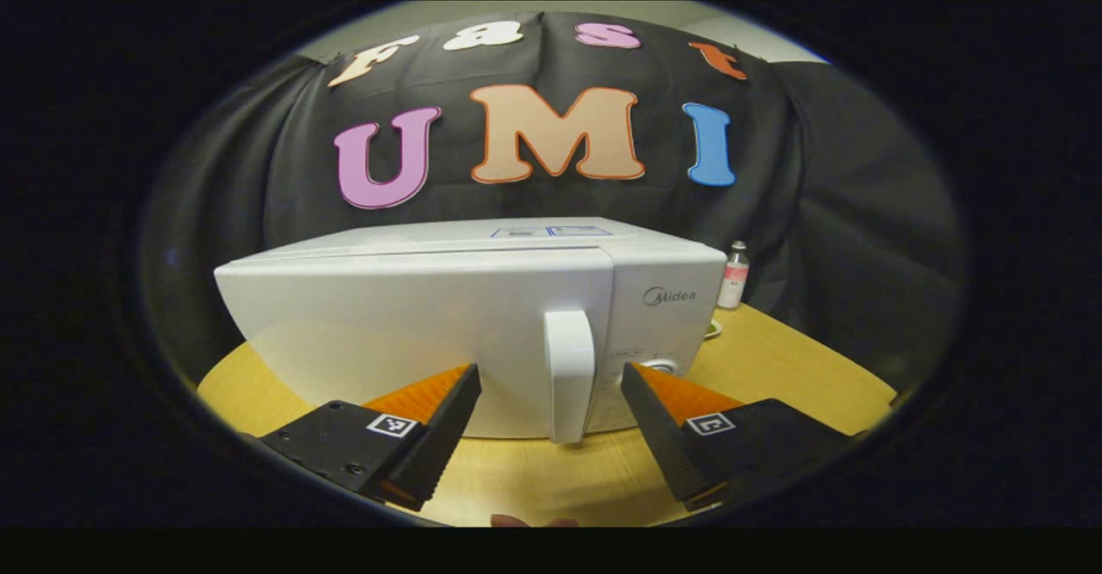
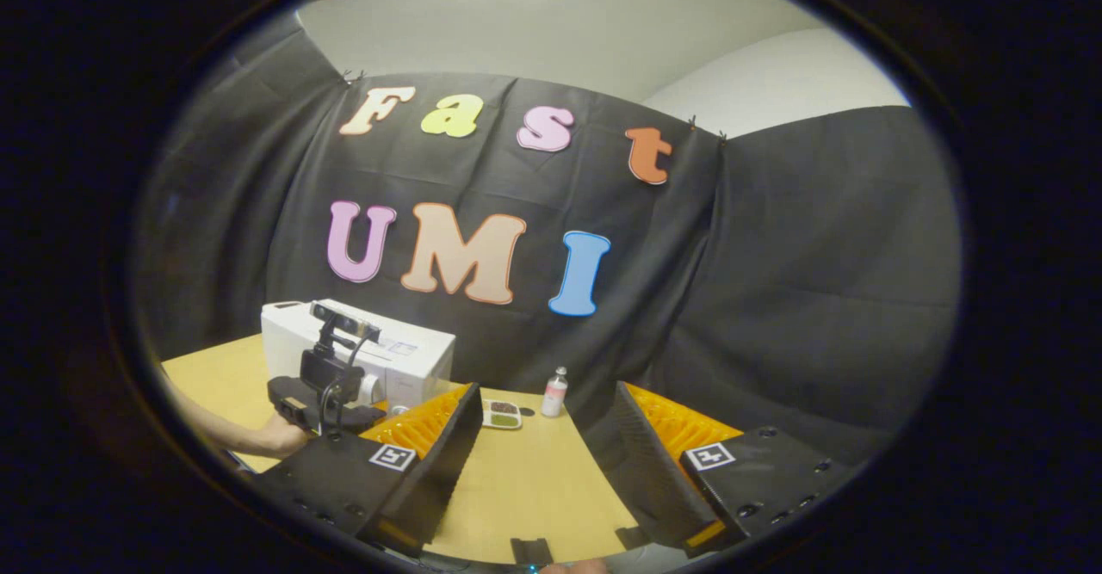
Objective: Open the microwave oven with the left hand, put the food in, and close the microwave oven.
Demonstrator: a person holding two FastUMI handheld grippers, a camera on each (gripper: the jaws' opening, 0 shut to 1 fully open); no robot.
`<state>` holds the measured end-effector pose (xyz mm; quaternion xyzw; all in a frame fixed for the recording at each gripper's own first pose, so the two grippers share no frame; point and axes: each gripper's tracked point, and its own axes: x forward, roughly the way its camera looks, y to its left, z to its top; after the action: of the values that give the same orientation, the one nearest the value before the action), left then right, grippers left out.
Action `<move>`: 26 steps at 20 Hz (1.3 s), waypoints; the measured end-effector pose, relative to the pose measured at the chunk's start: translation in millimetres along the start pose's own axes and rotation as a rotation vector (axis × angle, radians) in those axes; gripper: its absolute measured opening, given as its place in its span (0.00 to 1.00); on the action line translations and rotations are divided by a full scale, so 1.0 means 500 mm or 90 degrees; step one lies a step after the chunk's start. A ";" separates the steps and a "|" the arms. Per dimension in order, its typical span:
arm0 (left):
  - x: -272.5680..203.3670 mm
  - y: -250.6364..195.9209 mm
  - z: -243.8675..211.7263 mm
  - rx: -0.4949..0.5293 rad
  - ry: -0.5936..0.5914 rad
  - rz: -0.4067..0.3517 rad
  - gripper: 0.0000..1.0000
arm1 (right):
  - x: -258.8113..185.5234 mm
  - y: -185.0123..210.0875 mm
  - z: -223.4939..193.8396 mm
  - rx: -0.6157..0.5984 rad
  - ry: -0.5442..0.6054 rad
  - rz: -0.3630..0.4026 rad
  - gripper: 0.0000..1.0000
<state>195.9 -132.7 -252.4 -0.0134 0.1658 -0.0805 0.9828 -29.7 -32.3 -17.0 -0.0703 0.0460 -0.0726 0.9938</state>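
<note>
The white microwave [image 1: 413, 324] stands on the table with its door shut. Its upright white handle [image 1: 570, 376] is just ahead of my left gripper [image 1: 551, 378], which is open, with one finger on each side of the handle and neither touching it. In the right gripper view the microwave [image 2: 405, 354] sits at the far left, and a hand holds the left gripper's body [image 2: 323, 389] in front of it. The food, a small white tray [image 2: 502, 415] with dark portions, lies on the table to the right of the microwave. My right gripper [image 2: 547, 402] is open, holding nothing, above the table.
A small bottle with a pink label [image 2: 555, 391] stands beside the tray near the black cloth wall, and it is also visible to the right of the microwave, bottle [image 1: 734, 274]. The round wooden table [image 2: 534, 479] extends toward me.
</note>
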 end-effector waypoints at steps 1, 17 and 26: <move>0.001 0.000 -0.007 -0.004 0.004 0.005 0.96 | -0.001 -0.005 0.002 -0.004 -0.001 -0.003 0.97; 0.006 -0.026 -0.027 -0.012 0.024 -0.070 0.01 | 0.014 -0.008 0.016 -0.028 -0.017 -0.014 0.97; -0.129 -0.009 -0.056 0.013 0.011 -0.098 0.00 | 0.019 -0.012 0.013 -0.010 -0.025 -0.022 0.97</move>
<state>126.0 -126.7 -257.7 -0.0153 0.1717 -0.1580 0.9723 -20.4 -39.0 -10.6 -0.0801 0.0255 -0.0877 0.9926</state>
